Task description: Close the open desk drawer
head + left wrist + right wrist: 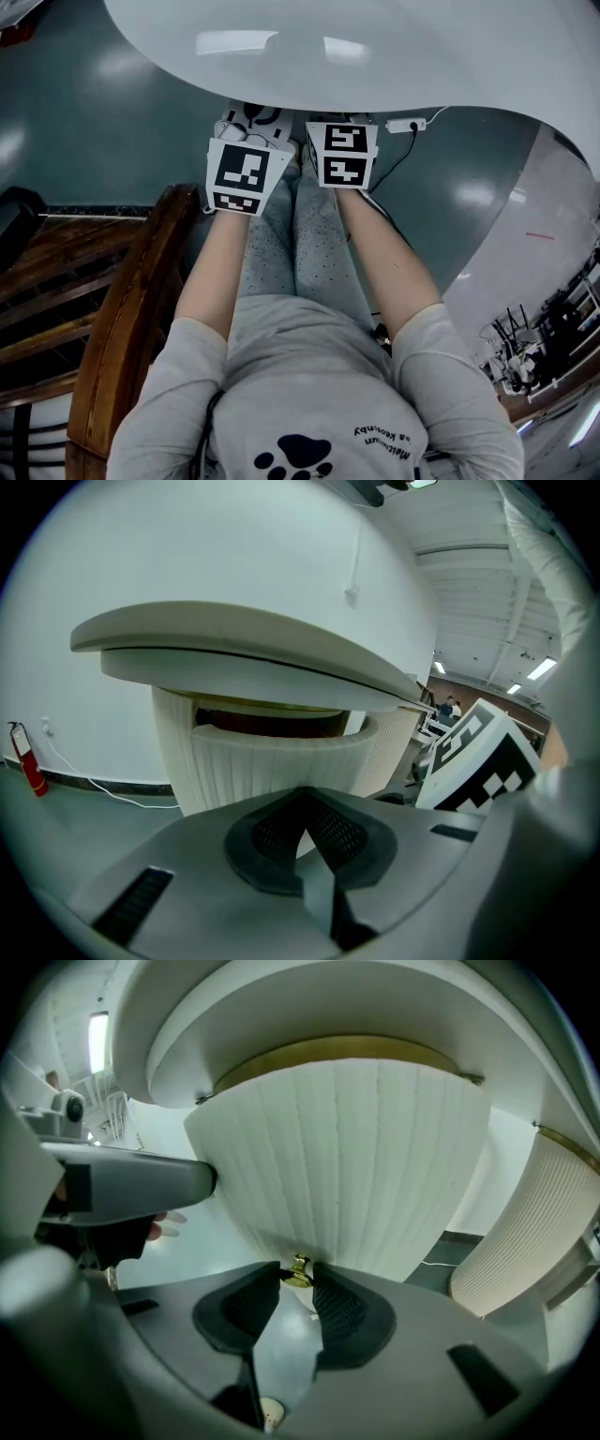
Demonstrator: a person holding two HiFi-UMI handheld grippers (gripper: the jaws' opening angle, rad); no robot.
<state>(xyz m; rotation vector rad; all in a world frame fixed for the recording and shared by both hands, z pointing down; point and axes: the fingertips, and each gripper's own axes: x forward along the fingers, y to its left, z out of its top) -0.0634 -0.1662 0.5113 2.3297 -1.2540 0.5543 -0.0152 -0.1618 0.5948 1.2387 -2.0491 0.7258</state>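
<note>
— Our right tongs (296, 1281) were squeezed on the little gold knob (299, 1266). Our left tongs (302, 794) were pinched together on nothing.
— And the drawer (356, 1166)?
— It stuck out under the counter (234, 639), with a dark gap behind its white front.
— What could have gone wrong?
— We thought the shiny knob might slip out, because it was so small. Pushing from one side might also have jammed the drawer crooked.
— What couldn't we see?
— From above, the counter hid the drawer and the tips of both tongs. We couldn't tell how far out the drawer was.
</note>
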